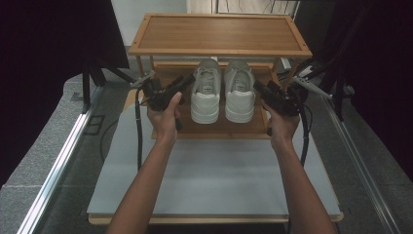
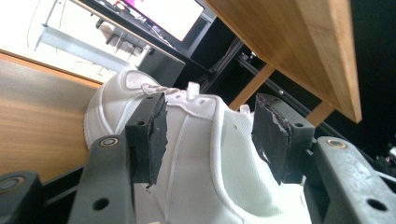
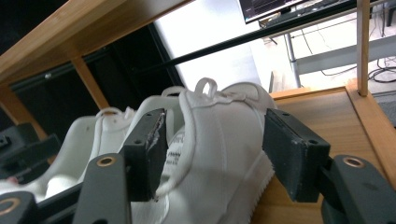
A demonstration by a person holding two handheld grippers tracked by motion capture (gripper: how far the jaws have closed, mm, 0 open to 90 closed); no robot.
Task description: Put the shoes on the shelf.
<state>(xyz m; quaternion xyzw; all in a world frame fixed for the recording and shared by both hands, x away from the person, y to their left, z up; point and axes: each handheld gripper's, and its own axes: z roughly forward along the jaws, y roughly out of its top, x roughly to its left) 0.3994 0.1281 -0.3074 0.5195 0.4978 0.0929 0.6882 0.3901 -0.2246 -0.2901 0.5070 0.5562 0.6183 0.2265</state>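
Two white shoes (image 1: 223, 90) under the rack's top shelf (image 1: 219, 33), flanked by spread jaws.

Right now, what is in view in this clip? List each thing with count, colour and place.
shoes: two, white, side by side on the lower shelf of the rack, heels toward the person
rack: one, light wood, two shelves, at the far end of the table
table: one, pale grey top
left gripper: one, black, jaws open either side of the left shoe's heel
right gripper: one, black, jaws open either side of the right shoe's heel
hands: two, each holding a gripper beside the shoes
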